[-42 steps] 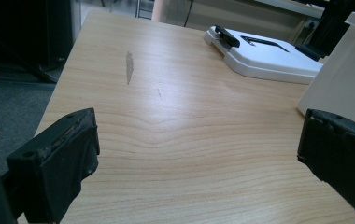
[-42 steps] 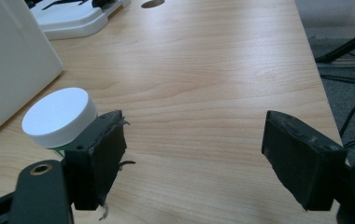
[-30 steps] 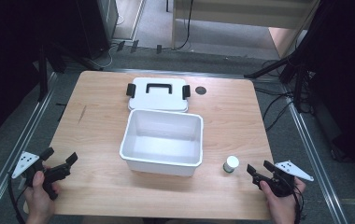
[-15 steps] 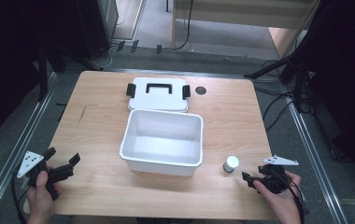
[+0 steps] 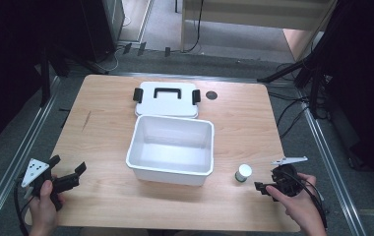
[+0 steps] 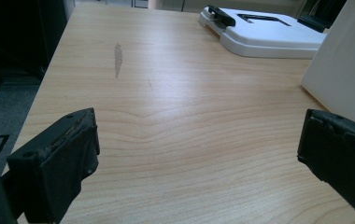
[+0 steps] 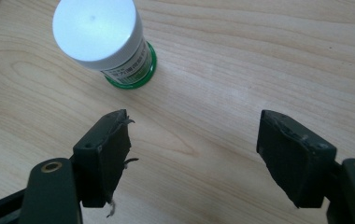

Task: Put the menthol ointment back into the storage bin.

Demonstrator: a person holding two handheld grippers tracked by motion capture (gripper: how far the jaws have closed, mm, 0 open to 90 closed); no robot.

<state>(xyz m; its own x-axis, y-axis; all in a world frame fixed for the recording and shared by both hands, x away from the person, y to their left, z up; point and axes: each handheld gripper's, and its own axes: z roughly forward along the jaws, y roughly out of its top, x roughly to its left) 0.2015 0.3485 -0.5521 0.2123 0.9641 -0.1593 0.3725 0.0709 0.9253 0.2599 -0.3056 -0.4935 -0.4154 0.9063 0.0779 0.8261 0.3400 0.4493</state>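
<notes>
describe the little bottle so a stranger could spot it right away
Start at the open white bin mid-table. Just off its near right corner stands the small bottle, ahead of the right tongs. It's the only round thing there: white cap, green base rim.

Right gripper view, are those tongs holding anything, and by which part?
Nothing is held. The right tongs stand open over bare table, and the small white-capped bottle stands upright ahead of them, untouched.

Tongs [image 7: 194,158] parted, empty, above wooden table [image 7: 269,56]; white-capped bottle [image 7: 103,39] upright just beyond left jaw, apart.
</notes>
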